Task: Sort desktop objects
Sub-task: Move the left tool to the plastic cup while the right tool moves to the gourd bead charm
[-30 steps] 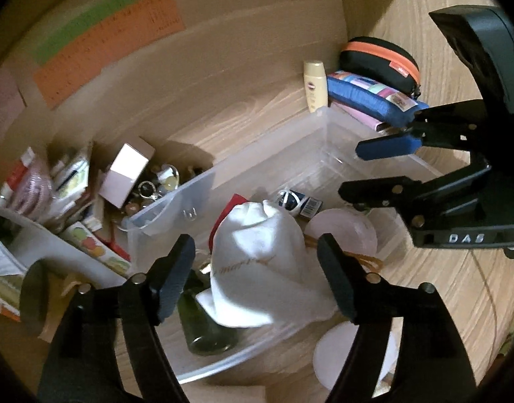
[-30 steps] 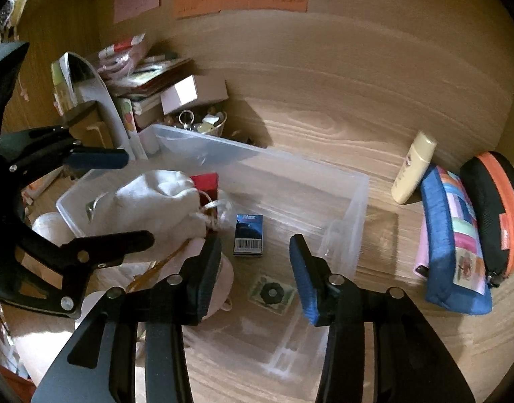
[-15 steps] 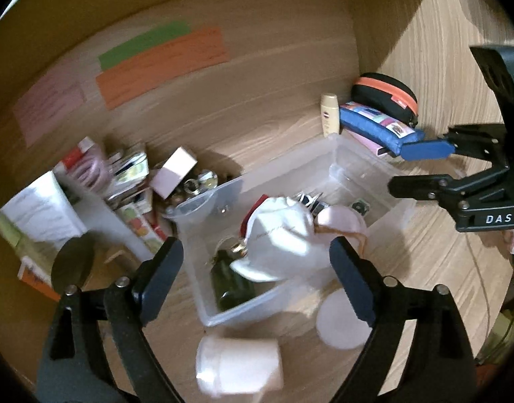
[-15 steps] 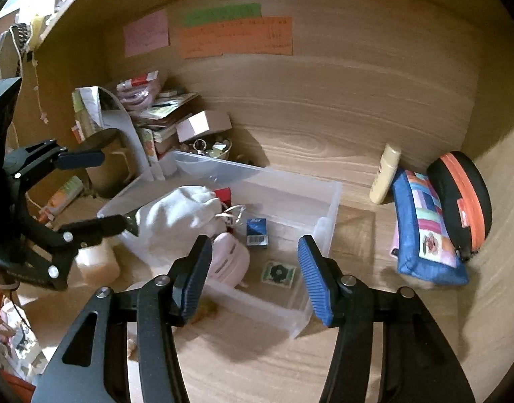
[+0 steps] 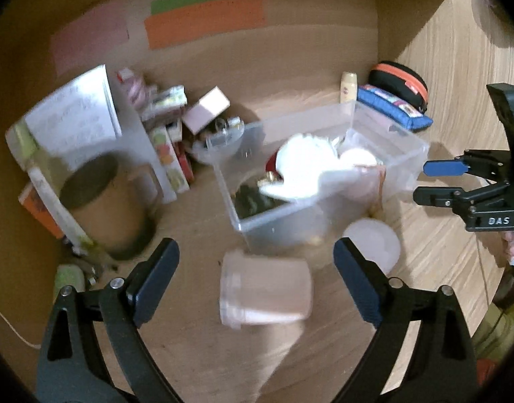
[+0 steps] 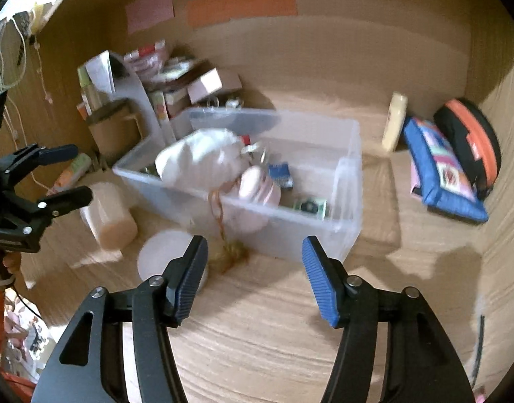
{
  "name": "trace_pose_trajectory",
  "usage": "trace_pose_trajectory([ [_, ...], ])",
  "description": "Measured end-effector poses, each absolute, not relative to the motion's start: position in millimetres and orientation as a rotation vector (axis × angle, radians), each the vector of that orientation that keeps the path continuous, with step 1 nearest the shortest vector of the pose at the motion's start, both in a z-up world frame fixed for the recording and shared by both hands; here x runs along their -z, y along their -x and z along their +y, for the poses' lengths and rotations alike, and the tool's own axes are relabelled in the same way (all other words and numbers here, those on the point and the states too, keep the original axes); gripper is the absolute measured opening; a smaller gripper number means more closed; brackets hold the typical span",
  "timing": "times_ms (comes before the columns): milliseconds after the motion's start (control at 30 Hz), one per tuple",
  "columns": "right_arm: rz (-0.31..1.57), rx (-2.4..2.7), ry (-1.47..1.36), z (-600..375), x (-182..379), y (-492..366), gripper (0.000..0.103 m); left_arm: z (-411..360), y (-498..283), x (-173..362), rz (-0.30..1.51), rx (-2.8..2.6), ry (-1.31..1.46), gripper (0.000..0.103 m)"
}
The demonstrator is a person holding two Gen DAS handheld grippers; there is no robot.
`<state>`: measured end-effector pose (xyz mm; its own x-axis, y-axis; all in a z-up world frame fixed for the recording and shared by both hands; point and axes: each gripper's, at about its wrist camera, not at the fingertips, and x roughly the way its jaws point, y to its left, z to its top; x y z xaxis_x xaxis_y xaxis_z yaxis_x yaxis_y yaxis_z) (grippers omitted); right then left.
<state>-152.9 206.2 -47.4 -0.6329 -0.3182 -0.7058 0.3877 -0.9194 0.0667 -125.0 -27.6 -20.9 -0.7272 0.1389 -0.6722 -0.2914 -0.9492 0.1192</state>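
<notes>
A clear plastic bin [image 5: 408, 154] [image 6: 347, 181] sits mid-desk and holds a white cloth pouch [image 5: 307, 161] [image 6: 203, 161], a pink round case [image 6: 257, 184], a small blue box [image 6: 280, 173] and other small items. A pale jar [image 5: 265, 290] [image 6: 107, 215] lies on its side in front of the bin, just ahead of my open, empty left gripper [image 5: 257, 285]. A white round lid [image 5: 372, 241] [image 6: 162, 255] lies beside it. My right gripper [image 6: 253, 278] is open and empty, held back from the bin's front wall.
A cardboard cup [image 5: 102, 205], books and a small box [image 5: 206, 109] crowd the back left. A lotion bottle [image 6: 394, 121], blue pencil case [image 6: 441, 171] and black-orange case [image 6: 471, 141] lie at the right. A brown cord [image 6: 220, 215] hangs over the bin's front.
Both grippers have pulled back and up from the bin, still open. The jar, lid and cup have come into the left wrist view. The bin's contents look unmoved.
</notes>
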Motion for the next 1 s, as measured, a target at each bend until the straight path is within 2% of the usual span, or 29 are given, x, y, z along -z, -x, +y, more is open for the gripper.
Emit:
trace_pose_trajectory([
  [500,0.167,2.450,-1.208,182,89,171,0.055,-27,127,70,0.213,-2.617,1.149,0.094],
  [1000,0.214,2.454,-1.192,151,95,178,0.055,-44,143,82,0.121,-2.659,1.184,0.094],
])
